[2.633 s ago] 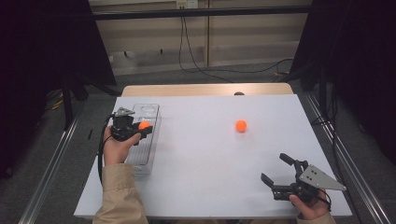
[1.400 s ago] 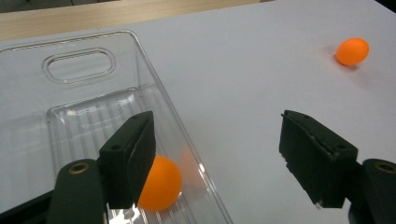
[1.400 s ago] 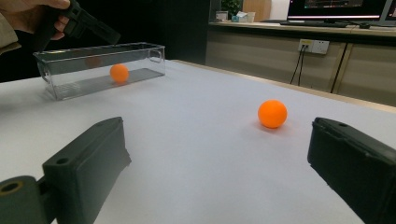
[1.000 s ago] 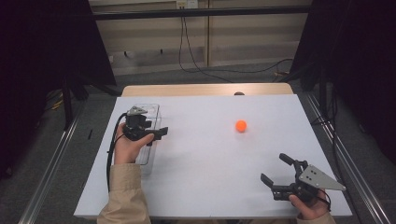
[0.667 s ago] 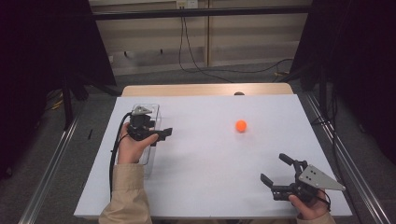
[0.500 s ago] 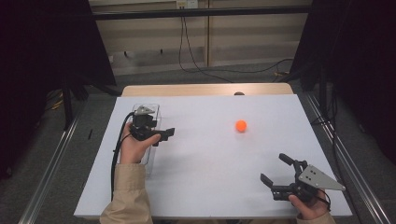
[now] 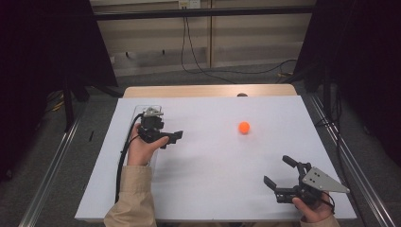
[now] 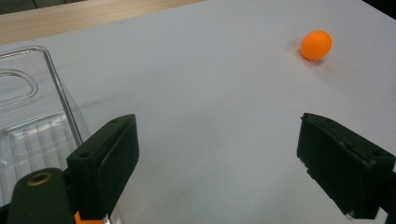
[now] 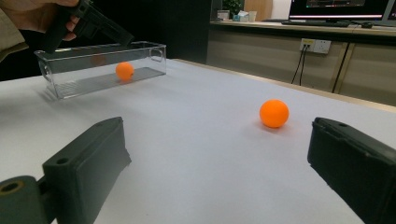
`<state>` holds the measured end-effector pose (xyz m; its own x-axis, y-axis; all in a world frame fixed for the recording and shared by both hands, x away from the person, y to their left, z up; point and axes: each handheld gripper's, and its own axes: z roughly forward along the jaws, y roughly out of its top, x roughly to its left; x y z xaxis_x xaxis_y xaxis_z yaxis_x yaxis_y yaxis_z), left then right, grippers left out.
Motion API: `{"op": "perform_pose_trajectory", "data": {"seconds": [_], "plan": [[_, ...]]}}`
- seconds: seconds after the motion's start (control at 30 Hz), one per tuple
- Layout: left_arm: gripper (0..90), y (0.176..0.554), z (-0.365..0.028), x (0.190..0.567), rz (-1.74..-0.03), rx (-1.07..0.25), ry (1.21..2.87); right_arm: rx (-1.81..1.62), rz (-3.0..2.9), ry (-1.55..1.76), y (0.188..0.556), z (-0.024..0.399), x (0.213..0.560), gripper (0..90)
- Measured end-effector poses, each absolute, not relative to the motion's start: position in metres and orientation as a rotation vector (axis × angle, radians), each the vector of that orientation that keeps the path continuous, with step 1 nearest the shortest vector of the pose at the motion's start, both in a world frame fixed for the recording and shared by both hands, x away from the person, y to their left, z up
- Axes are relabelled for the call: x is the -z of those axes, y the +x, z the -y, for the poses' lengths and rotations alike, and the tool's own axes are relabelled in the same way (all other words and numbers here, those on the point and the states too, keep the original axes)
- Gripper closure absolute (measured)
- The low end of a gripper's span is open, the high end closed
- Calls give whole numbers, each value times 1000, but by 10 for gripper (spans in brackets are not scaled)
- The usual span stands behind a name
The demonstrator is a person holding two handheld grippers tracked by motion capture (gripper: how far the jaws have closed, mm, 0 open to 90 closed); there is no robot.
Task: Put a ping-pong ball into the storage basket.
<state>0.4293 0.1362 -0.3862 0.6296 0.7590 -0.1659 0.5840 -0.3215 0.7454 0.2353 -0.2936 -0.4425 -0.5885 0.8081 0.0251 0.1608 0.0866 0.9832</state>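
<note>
The table (image 7: pixel 213 156) top looks like smooth matt white board, with a strip of pale wood (image 7: pixel 208 91) along its far edge. The bin (image 9: pixel 100 70) at upper left of the right gripper view is clear, glossy plastic with a ribbed floor. Both balls (image 9: pixel 274 113) (image 9: pixel 124 71) are orange with a smooth, dull sheen. The jaws are matt black plastic. The sleeve (image 7: pixel 135 198) is tan cloth.

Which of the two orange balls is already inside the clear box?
The ball beneath the left gripper, lying in the clear box. The other ball sits on the open white table.
</note>
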Motion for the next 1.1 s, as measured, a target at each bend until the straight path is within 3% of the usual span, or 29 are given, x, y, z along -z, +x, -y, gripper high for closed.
{"op": "perform_pose_trajectory", "data": {"seconds": [1.1], "plan": [[116, 428, -102, 398, -986, -214, 2099, -1538, -1827, 955, 236, 293, 443, 41]]}}
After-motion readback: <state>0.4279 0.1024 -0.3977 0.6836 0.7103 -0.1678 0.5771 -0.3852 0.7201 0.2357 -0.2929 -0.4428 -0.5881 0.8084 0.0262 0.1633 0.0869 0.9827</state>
